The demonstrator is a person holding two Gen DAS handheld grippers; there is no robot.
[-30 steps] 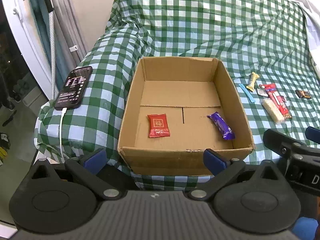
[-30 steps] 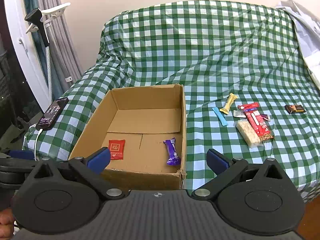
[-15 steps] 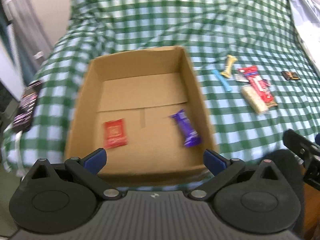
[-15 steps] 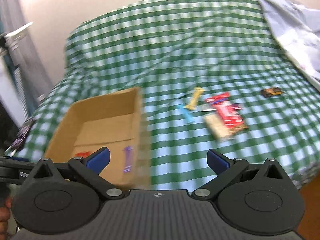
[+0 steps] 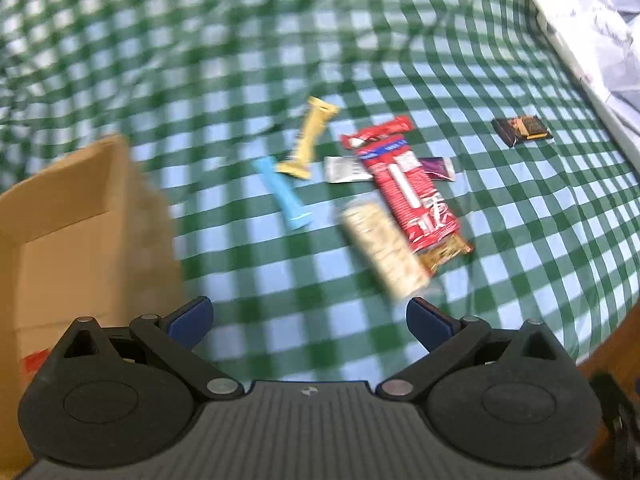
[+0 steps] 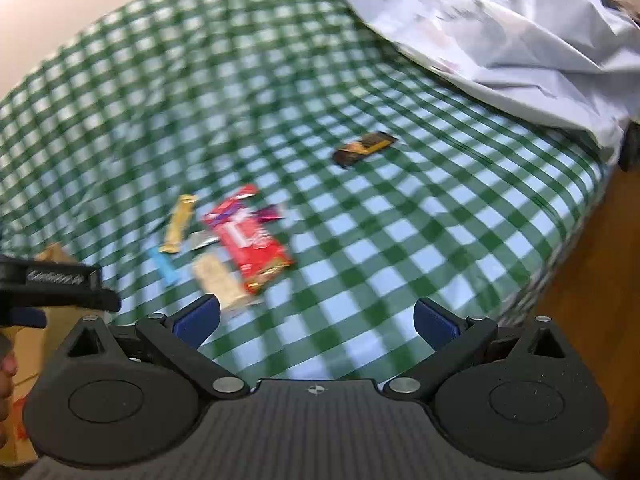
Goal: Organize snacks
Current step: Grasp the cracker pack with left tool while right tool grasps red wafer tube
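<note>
Left gripper (image 5: 308,322): jaws spread wide, nothing held.
Right gripper (image 6: 316,320): jaws likewise spread, empty.
Snack pile (image 5: 384,200): seen mid-frame, just above the left jaws, apart.

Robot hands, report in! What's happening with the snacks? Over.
Left gripper open, empty. Right gripper open, empty. Snack pile loose on checked cloth, box left. Nothing blocking.

Your right gripper (image 6: 316,320) hangs over the green checked cloth (image 6: 380,216) with its blue-tipped fingers (image 6: 434,322) spread wide and nothing between them. Ahead and to the left lies a blurred cluster of snacks: a red packet (image 6: 250,242), a pale bar (image 6: 220,284) just beside it, a yellow stick (image 6: 179,224) and a light blue stick (image 6: 164,266). A dark wrapper (image 6: 364,148) sits well apart, farther back. A crumpled white sheet (image 6: 500,32) covers the far right.
</note>
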